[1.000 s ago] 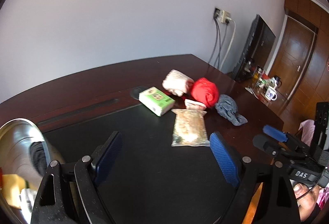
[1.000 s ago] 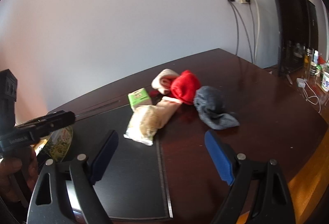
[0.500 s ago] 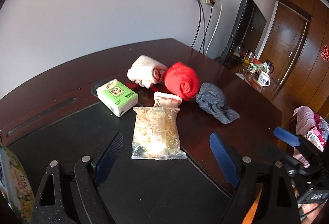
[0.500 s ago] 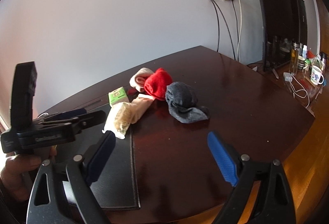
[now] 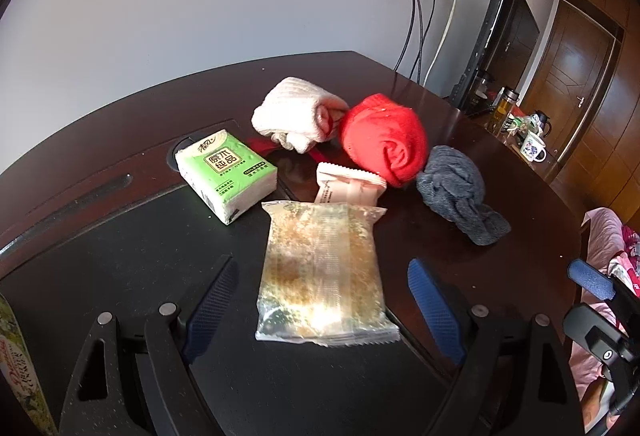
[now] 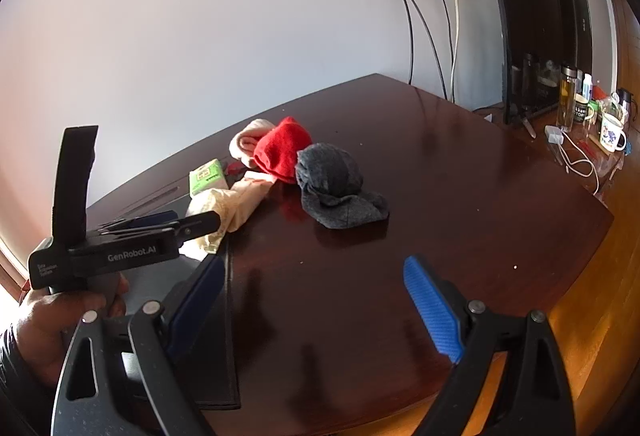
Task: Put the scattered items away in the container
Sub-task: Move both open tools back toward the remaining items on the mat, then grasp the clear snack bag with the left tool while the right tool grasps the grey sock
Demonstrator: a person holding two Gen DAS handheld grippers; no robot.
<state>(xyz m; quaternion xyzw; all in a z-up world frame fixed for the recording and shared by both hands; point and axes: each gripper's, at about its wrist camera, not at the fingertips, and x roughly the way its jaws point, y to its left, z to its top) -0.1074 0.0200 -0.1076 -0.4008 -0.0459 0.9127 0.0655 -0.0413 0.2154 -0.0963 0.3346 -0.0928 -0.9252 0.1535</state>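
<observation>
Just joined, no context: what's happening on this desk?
A person holds a gripper in each hand, both open and empty. The left gripper is lined up on the clear snack packet on the black mat. The right gripper hovers short of the grey sock. Nothing is picked up yet.

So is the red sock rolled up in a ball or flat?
Rolled up. The red sock sits as a round bundle on the table, not spread flat.

"genrobot.ai" in white on the side of the left gripper (image 6: 168,226), smaller unreadable print on its rear block; green tissue pack (image 5: 226,173) has large chinese characters on a dark label, too small to read surely; printed container (image 5: 18,368) edge shows script lettering, illegible.
</observation>
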